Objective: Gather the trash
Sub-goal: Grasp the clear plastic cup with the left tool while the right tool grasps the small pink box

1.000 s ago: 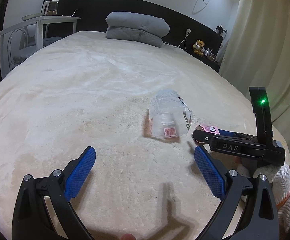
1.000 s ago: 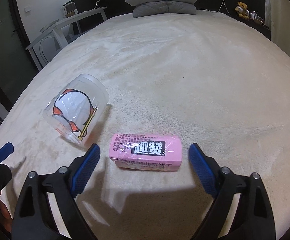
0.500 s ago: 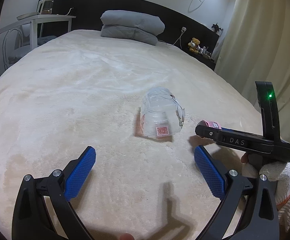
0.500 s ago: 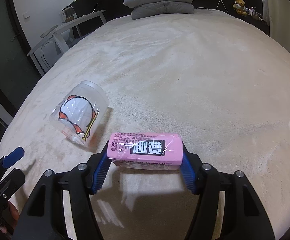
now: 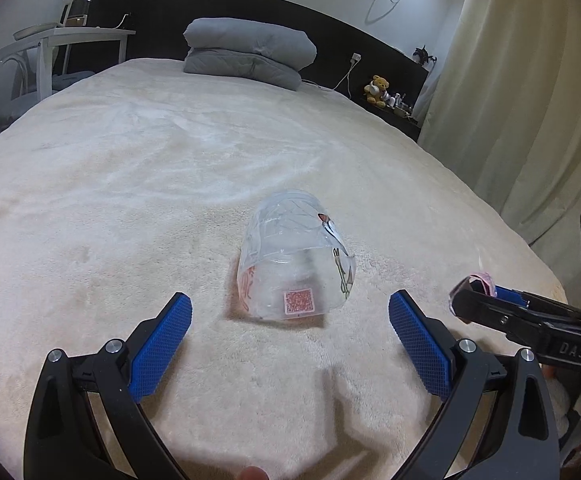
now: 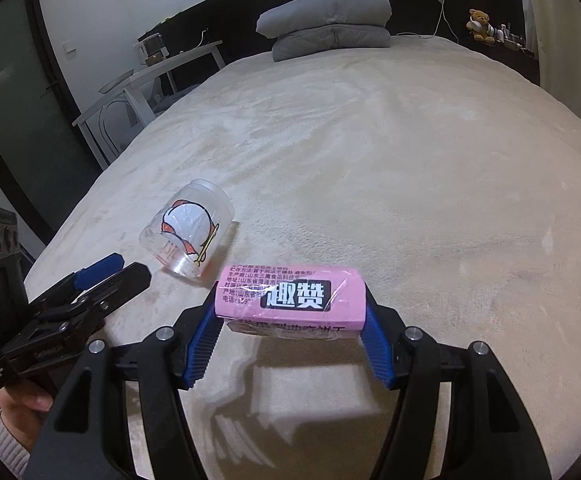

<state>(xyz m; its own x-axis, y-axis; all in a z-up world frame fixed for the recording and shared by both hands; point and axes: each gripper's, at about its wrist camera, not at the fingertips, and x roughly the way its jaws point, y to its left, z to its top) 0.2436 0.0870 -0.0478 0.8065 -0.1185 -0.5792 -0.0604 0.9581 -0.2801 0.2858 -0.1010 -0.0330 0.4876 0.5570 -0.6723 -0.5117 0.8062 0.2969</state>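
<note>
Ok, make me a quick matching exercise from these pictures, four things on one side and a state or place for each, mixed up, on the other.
Things:
1. pink packet
2. clear plastic jar
3. left tool
4. folded grey blanket

States or places:
A. open, nothing between its pads
B. lying on its side on the bed cover
C. at the head of the bed
D. clamped between the right tool's blue pads

Pairs: 1-D, 2-B, 3-A, 4-C
</note>
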